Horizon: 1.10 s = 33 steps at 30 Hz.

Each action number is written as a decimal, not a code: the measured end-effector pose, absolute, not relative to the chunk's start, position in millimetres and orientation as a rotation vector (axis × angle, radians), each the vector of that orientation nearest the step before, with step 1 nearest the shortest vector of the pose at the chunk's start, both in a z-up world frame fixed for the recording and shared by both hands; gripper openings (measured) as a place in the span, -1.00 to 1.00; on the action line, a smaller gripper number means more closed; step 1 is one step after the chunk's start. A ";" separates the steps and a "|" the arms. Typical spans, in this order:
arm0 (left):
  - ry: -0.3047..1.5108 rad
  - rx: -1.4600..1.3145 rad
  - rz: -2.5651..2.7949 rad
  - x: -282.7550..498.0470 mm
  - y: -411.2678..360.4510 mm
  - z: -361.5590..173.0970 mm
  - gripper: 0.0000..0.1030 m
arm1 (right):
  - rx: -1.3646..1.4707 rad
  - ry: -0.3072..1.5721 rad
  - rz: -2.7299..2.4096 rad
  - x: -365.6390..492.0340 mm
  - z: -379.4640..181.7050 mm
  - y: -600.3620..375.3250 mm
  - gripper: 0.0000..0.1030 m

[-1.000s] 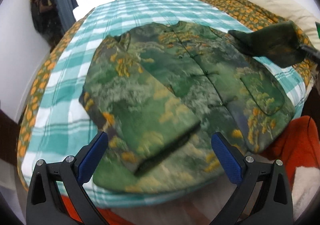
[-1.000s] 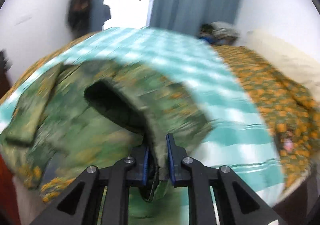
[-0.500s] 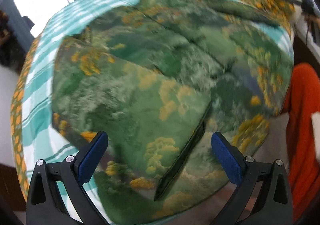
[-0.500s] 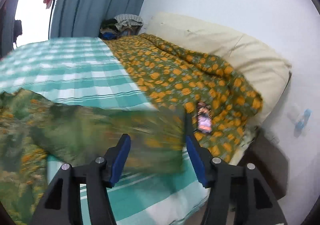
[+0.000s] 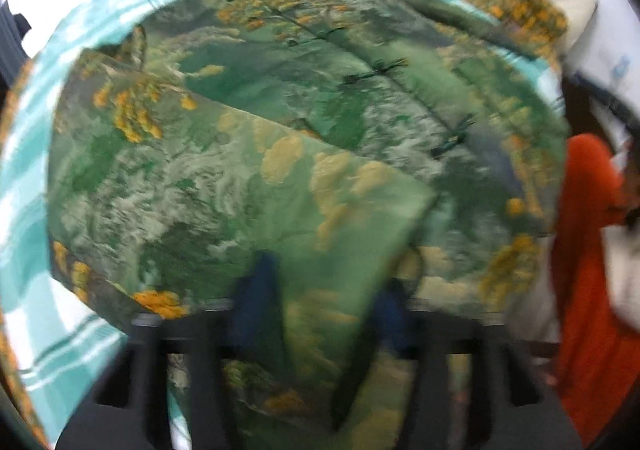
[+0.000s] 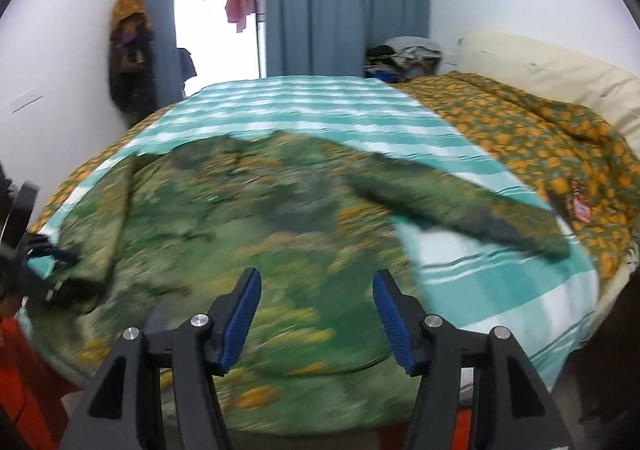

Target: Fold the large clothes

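Observation:
A green jacket with orange flower print lies spread on the bed, front side up. Its left sleeve is folded across the body, cuff toward me. My left gripper points steeply down at that cuff; its jaws are closing with the cuff between the blue pads, which press on the cloth. The picture is blurred. In the right wrist view my right gripper hangs open over the jacket near its hem, with nothing between its fingers. The other sleeve lies stretched out to the right on the sheet.
The teal checked sheet covers the bed. An orange-flowered quilt and a cream pillow lie along the right. Blue curtains, a clothes pile and a hanging coat are behind. Orange cloth is at the near edge.
My left gripper dropped onto the folded sleeve's cuff and closed on it. My right gripper let go of the other sleeve, which now lies flat, and swung back over the jacket.

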<state>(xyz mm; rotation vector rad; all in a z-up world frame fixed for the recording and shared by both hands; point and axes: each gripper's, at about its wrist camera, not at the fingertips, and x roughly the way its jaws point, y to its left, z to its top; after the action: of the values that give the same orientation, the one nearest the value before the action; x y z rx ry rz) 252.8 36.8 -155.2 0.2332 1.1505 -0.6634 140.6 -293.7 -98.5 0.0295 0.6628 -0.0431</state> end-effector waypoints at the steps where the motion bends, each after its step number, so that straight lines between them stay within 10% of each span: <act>1: 1.153 0.221 -0.667 253.4 37.5 -153.5 -0.78 | 0.010 0.671 -0.017 140.9 -100.2 -288.2 0.15; 18: 0.803 -0.181 -0.124 272.0 239.2 -24.3 -0.86 | -0.077 0.648 -0.010 128.6 -99.7 -253.9 0.15; 33: 0.849 -0.438 0.375 251.0 385.8 -103.4 -0.40 | -0.048 0.699 -0.032 135.5 -108.0 -260.3 0.15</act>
<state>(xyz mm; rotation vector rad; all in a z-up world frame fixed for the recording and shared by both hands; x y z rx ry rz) 251.0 385.8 -103.4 -0.4384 0.8490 0.3753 135.5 -260.3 -108.0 -0.0479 0.6985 -0.0324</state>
